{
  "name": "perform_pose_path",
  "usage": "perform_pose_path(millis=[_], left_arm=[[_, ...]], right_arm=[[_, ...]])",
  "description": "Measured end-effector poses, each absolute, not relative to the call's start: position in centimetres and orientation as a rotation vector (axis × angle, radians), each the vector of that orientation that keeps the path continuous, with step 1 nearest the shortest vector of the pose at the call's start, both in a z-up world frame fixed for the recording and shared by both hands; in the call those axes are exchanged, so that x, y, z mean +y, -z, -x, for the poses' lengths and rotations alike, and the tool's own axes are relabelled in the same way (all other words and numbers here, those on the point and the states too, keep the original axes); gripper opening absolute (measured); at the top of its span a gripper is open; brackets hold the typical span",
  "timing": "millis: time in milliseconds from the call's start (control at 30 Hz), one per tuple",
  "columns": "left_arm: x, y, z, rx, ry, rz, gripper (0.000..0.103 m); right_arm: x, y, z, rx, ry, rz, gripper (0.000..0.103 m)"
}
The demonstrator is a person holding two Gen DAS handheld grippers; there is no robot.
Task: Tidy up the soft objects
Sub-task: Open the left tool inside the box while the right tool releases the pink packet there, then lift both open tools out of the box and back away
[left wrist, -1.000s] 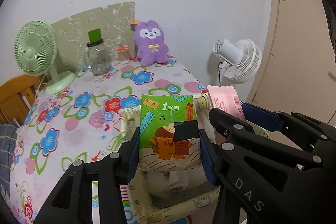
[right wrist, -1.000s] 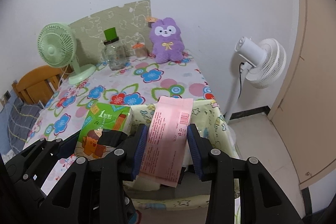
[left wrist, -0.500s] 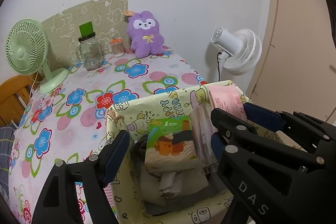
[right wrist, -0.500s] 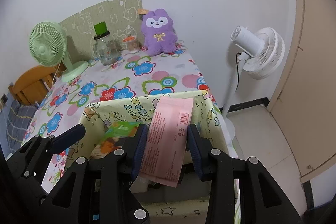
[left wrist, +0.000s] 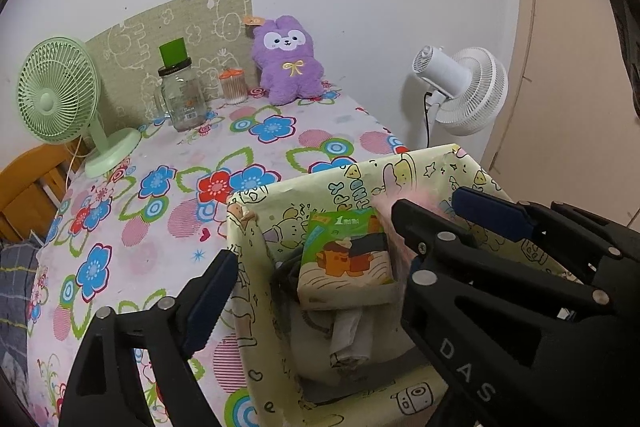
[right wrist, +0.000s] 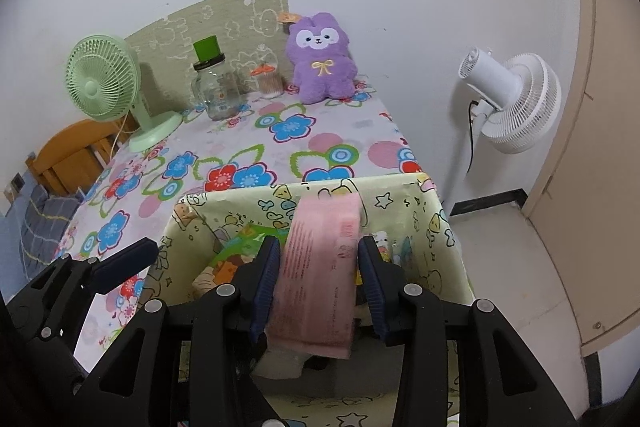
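The right gripper (right wrist: 318,279) has its fingers (right wrist: 266,275) on either side of a pink tissue pack (right wrist: 320,267), though whether the pads are pressing on it I cannot tell (the pack is motion-blurred, and a sliver of gap seems to show on its right). The pack hangs over the mouth of the yellow cartoon-print fabric bin (right wrist: 400,195), its lower end inside.

The left gripper (left wrist: 316,259) is spread wide and empty, one finger (left wrist: 208,303) outside the bin's left wall, the other above its middle. Between them, inside the bin (left wrist: 280,187), the green tissue pack (left wrist: 348,263) lies on top of grey-beige folded cloth (left wrist: 352,331).

So, by my reading, one pack is stowed, the pink one is at the point of going in, and the left hand is free. Beyond the bin, at the far edge of the flowered table (left wrist: 160,219), the purple plush bunny (left wrist: 288,61) leans against the wall; it is likely the remaining soft thing to collect. The glass jar (left wrist: 180,95) and green desk fan (left wrist: 60,95), also beyond the bin, probably stay put.
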State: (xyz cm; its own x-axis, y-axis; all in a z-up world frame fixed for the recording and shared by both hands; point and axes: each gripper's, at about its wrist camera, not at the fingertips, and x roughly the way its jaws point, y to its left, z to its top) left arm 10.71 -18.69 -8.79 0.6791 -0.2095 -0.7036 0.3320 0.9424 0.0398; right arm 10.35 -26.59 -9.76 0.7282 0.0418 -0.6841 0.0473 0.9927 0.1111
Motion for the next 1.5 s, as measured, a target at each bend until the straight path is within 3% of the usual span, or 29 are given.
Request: perform_pose_path(millis=[67, 167, 733, 867, 1500], left_arm=[[-18.6, 8.7, -10.6, 0.763, 0.301, -0.171, 0.091], [-18.3, 8.4, -10.3, 0.756, 0.303, -0.164, 0.092], [-15.1, 6.5, -7.7, 0.716, 0.297, -0.146, 0.1], [-14.1, 5.8, -6.8, 0.693, 0.289, -0.142, 0.102], [-7.8, 2.1, -3.0, 0.589, 0.228, -0.104, 0.103]], right_arm=[[-26.4, 9.6, -10.3, 0.756, 0.003, -0.118, 0.046], [-26.1, 9.3, -9.9, 0.741, 0.007, -0.115, 0.062], [-23.1, 7.0, -6.8, 0.693, 0.015, -0.1, 0.067], [-22.1, 6.3, -5.9, 0.67, 0.016, -0.097, 0.075], [-17.4, 2.5, -2.1, 0.584, -0.002, -0.072, 0.087]])
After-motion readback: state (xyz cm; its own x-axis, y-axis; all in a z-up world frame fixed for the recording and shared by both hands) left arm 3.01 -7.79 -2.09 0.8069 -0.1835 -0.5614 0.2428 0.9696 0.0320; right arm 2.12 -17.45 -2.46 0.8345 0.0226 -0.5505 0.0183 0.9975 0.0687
